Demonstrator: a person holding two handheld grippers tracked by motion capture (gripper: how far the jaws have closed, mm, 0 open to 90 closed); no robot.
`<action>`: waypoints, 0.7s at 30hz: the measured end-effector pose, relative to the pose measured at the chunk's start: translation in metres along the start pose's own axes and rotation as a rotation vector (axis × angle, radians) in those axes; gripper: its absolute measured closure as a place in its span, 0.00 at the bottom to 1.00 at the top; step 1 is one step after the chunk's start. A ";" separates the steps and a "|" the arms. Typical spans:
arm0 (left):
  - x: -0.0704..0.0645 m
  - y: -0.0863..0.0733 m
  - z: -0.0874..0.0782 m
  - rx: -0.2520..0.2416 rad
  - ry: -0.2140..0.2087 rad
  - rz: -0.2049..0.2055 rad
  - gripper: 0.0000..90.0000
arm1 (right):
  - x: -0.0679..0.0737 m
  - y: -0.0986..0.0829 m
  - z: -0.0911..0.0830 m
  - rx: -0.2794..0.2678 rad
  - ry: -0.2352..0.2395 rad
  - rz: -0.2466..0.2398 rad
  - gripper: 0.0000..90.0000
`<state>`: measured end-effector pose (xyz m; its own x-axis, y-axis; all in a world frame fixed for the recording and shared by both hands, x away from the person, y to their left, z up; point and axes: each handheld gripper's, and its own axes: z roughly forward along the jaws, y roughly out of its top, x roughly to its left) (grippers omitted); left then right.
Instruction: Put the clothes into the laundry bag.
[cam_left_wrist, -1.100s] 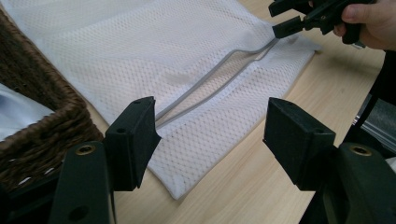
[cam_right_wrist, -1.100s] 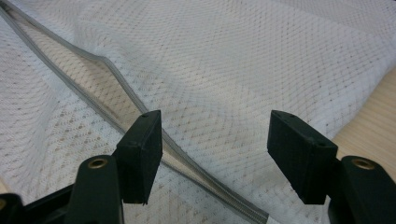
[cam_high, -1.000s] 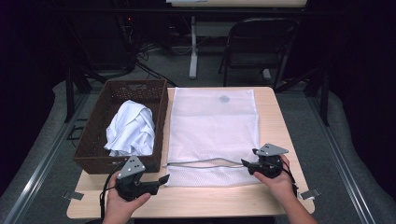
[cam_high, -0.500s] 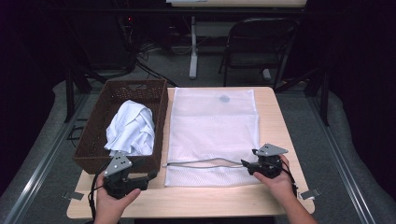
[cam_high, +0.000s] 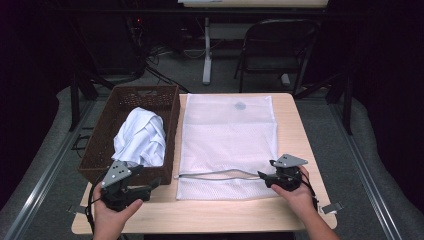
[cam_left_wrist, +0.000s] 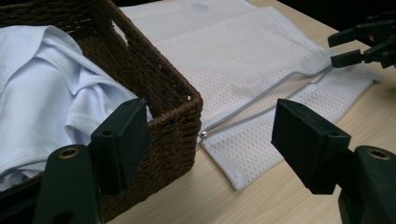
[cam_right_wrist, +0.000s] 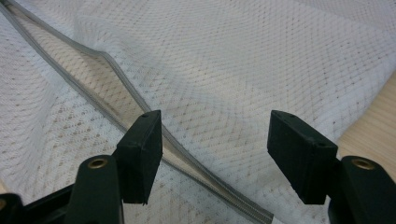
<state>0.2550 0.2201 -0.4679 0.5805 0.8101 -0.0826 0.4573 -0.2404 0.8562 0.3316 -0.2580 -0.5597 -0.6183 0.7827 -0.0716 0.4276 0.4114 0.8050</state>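
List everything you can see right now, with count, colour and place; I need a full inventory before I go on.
mesh laundry bag: one, white, flat on the table right of the basket, grey zipper partly open near its front end
basket: one, dark brown wicker, left part of the table
shirt: one, white, crumpled inside the basket
table: one, light wood
folding chair: one, dark, on the floor behind the table
left gripper: one, black, open, at the basket's front corner
right gripper: one, black, open, over the bag's zipper end
hands: two, at the front edge
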 end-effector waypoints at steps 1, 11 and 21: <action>0.000 0.000 0.000 0.000 0.000 0.000 0.31 | 0.000 0.000 0.000 0.001 0.001 0.000 0.40; 0.019 0.011 -0.001 0.024 0.048 -0.050 0.27 | 0.000 0.000 0.000 0.001 0.003 0.001 0.40; 0.032 0.023 0.004 0.043 0.077 -0.066 0.23 | 0.001 -0.001 0.001 0.002 0.004 -0.001 0.40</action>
<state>0.2869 0.2386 -0.4529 0.4952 0.8634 -0.0969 0.5225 -0.2069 0.8271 0.3316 -0.2574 -0.5609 -0.6213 0.7804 -0.0700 0.4286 0.4132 0.8035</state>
